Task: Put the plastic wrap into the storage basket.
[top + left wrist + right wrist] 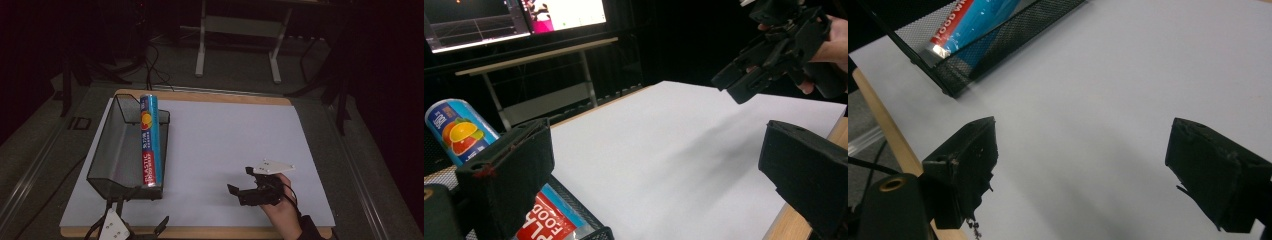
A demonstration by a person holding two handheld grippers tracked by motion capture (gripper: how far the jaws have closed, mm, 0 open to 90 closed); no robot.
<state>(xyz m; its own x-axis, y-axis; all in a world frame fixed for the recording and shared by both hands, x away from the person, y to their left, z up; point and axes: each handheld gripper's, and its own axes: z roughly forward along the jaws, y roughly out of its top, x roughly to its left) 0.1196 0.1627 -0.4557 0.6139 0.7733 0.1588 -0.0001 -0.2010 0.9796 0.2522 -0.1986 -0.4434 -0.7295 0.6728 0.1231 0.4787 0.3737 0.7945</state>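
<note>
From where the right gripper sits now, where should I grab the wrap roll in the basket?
Probably the near end of the roll, from above. It lies along the right wall of the mesh basket, so the wall blocks a sideways approach. The right gripper is open and empty; span the roll's width with its jaws.

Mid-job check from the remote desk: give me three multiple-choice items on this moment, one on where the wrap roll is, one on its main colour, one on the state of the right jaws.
1. Where is the plastic wrap roll?
A. In the black mesh basket, along its right wall
B. On the white sheet beside the basket
C. Between the right gripper's jaws

2. Its main colour?
A. Green
B. Blue
C. Yellow

3. The right gripper is:
A. Shut on the roll
B. Open, nothing between the jaws
C. Shut and empty

Answers: 1 A, the high view shows it lying inside the mesh wall; 2 B, the tube is blue with a red band; 3 B, the right gripper view shows the jaws wide apart above bare white sheet.
</note>
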